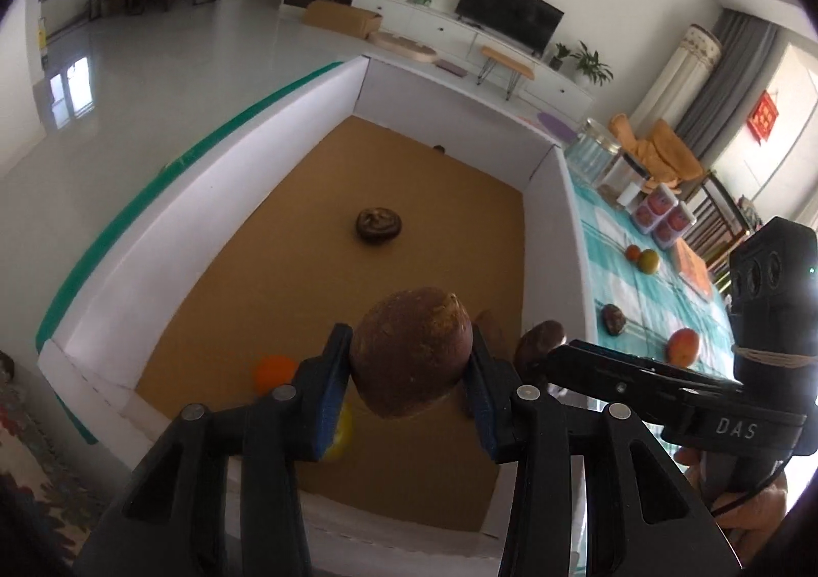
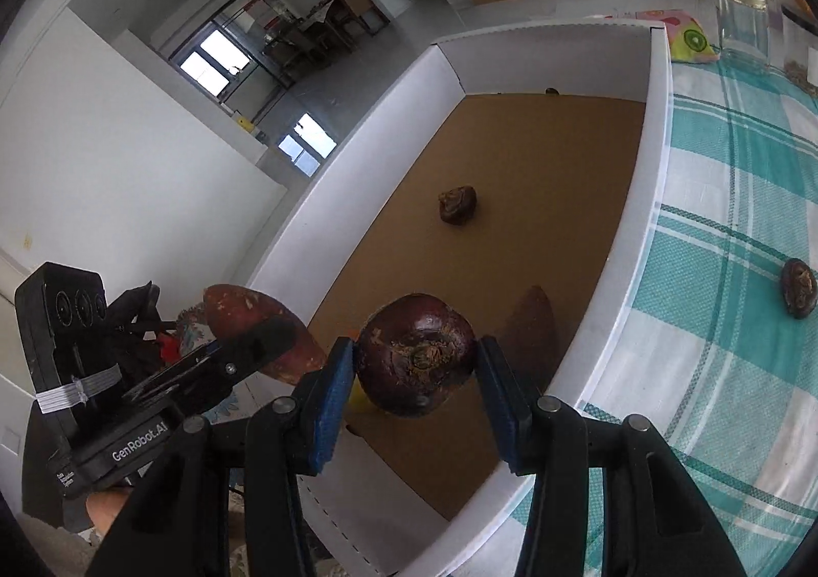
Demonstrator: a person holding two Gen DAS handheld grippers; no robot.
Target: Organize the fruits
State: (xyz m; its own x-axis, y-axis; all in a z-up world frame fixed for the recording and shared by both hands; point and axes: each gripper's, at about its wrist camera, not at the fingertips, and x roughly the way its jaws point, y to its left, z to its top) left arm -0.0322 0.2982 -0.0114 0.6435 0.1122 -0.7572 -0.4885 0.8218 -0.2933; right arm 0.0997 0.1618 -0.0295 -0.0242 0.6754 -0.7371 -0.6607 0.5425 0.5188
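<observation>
My left gripper (image 1: 411,372) is shut on a brown oval fruit (image 1: 411,352) and holds it over the near end of a white-walled cardboard box (image 1: 327,116). My right gripper (image 2: 416,380) is shut on a dark purple round fruit (image 2: 416,354) over the same box (image 2: 659,116), just right of the left gripper (image 2: 245,352). In the box lie a dark wrinkled fruit (image 1: 378,224), an orange (image 1: 273,372), a yellow fruit (image 1: 342,434) and a brown fruit (image 2: 531,326). The right gripper's fruit shows in the left wrist view (image 1: 539,347).
On the teal checked tablecloth (image 2: 726,229) right of the box lie a dark fruit (image 1: 612,319), a red-orange fruit (image 1: 682,347), a small orange and a green fruit (image 1: 648,261). Glass jars (image 1: 595,150) and plastic tubs (image 1: 664,216) stand at the table's far end.
</observation>
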